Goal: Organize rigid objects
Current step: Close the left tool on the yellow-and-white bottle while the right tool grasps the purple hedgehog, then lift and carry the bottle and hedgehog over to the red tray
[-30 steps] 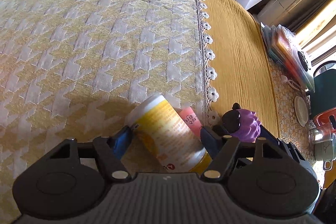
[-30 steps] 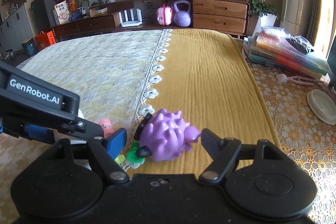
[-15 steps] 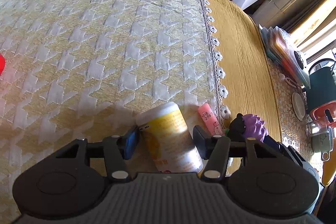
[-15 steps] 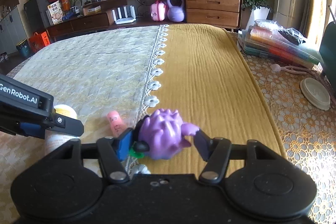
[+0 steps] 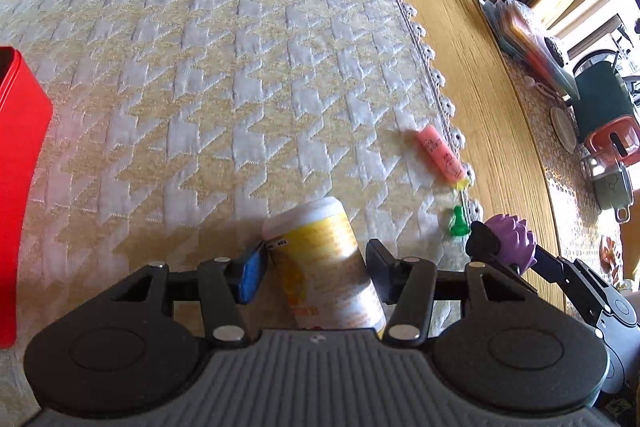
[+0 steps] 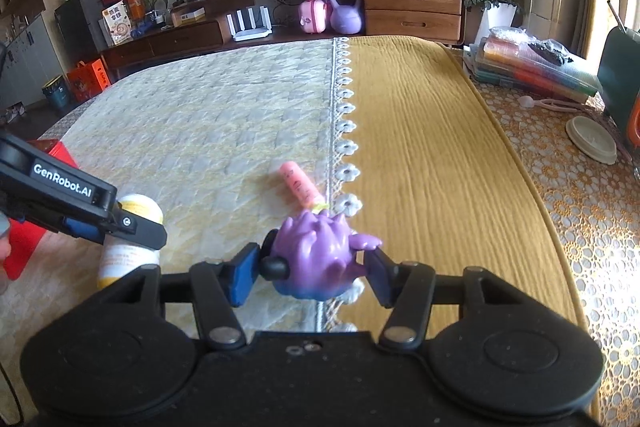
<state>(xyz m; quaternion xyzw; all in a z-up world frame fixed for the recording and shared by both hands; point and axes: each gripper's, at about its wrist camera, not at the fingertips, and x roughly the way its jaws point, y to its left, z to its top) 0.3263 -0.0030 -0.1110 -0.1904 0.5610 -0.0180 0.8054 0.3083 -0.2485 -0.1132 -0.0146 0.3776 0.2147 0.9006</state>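
Left gripper (image 5: 316, 269) fingers clamp the yellow-and-white cylindrical plastic bottle (image 5: 324, 259); right gripper (image 6: 310, 273) fingers clamp the purple spiky plastic toy (image 6: 320, 259). Neither is stowed yet; the pink tube (image 6: 300, 185) lies at 12 o'clock, untouched.

The white wording "GenRobot.AI" stands on the black body of the left gripper (image 6: 134, 227), at the left edge of the right wrist view. Print on the yellow and white bottle (image 5: 324, 263) held in that gripper is too blurred to read, and so are the dark marks on the pink tube (image 5: 440, 157) lying near the lace border. Far off on the left, a box (image 6: 119, 23) on the sideboard carries characters too small to make out
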